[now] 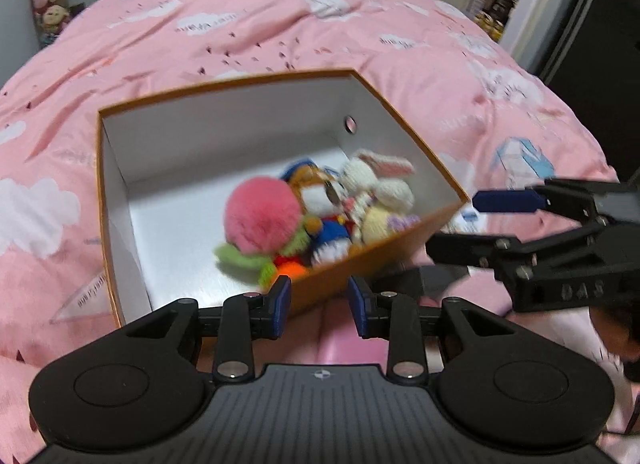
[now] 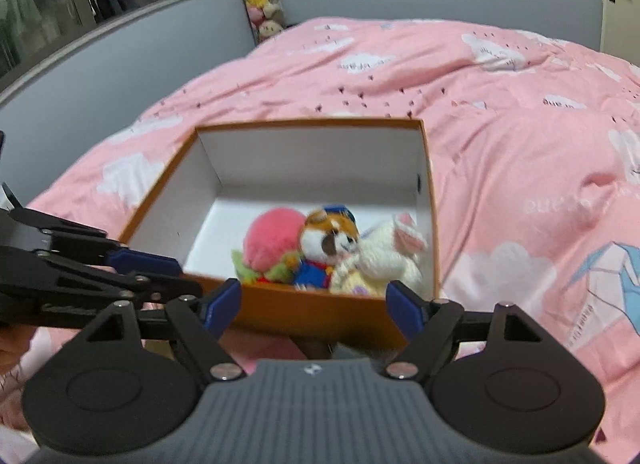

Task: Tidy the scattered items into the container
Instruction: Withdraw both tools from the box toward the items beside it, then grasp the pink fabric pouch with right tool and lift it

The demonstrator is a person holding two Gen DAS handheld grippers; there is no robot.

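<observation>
Pink cloud-print duvet (image 2: 520,136) fills the space beyond my fingers in both views; I see no loose toys on it. Orange cardboard box with white inside (image 2: 427,168) sits straight ahead of and below both grippers, near wall just past my fingertips, long axis running away from me. Toys are bunched against that near wall: pink fluffy pompom plush (image 2: 274,238), brown dog plush in blue (image 2: 326,248), white knitted rabbit (image 2: 390,254). Right gripper (image 2: 314,304): jaws wide apart, nothing between the pads. Left gripper (image 1: 319,306): narrow gap, nothing in it. Neither is clearly nearer; judging by this, nothing's left to fetch.
</observation>
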